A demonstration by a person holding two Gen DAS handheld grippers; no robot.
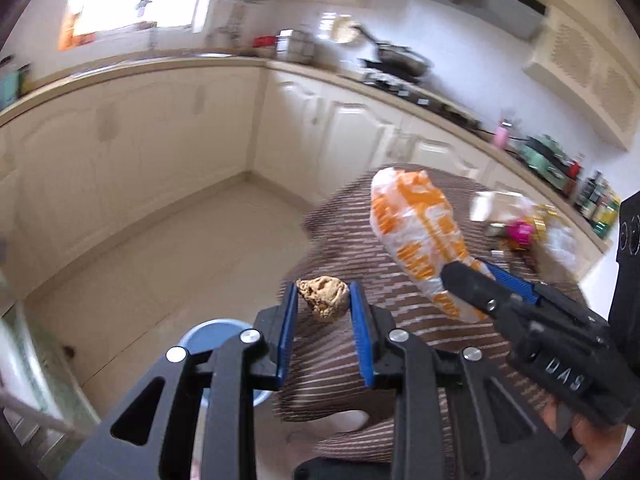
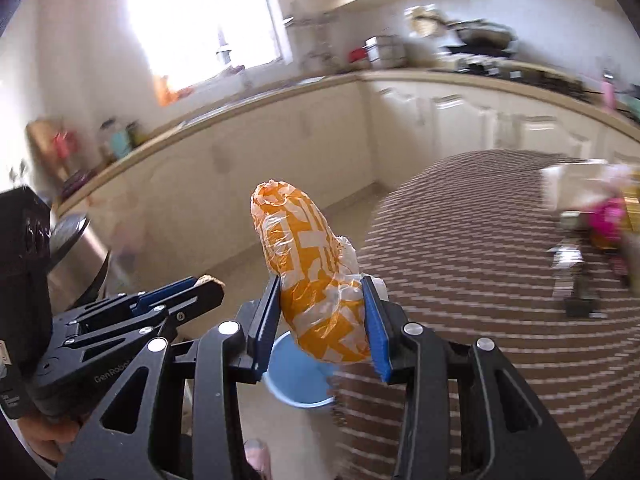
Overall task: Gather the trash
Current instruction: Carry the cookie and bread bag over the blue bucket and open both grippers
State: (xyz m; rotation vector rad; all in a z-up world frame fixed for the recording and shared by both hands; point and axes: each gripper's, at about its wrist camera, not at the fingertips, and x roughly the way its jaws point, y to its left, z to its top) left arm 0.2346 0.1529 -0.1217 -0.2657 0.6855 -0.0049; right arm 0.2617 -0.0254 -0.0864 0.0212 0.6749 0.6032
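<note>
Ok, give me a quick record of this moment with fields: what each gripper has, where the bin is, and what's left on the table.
left gripper: shut on a crumpled brown wad
right gripper: shut on an orange-and-white plastic bag
bin: blue bucket on the floor beside the table, below both grippers
table: brown striped cloth; blurred clutter at the far right, including a pink item
image quality: motion blur

Bright light is pouring in through a big window [image 2: 200, 20] over the counter [image 1: 132, 70]. Cream cupboards [image 1: 132, 148] are running along two walls and meeting in a corner. The pale floor [image 1: 160, 256] is shining a little. A pan is sitting on the stove [image 1: 400, 64]. A table with a brown striped cloth [image 2: 480, 260] is standing near the cupboards.
</note>
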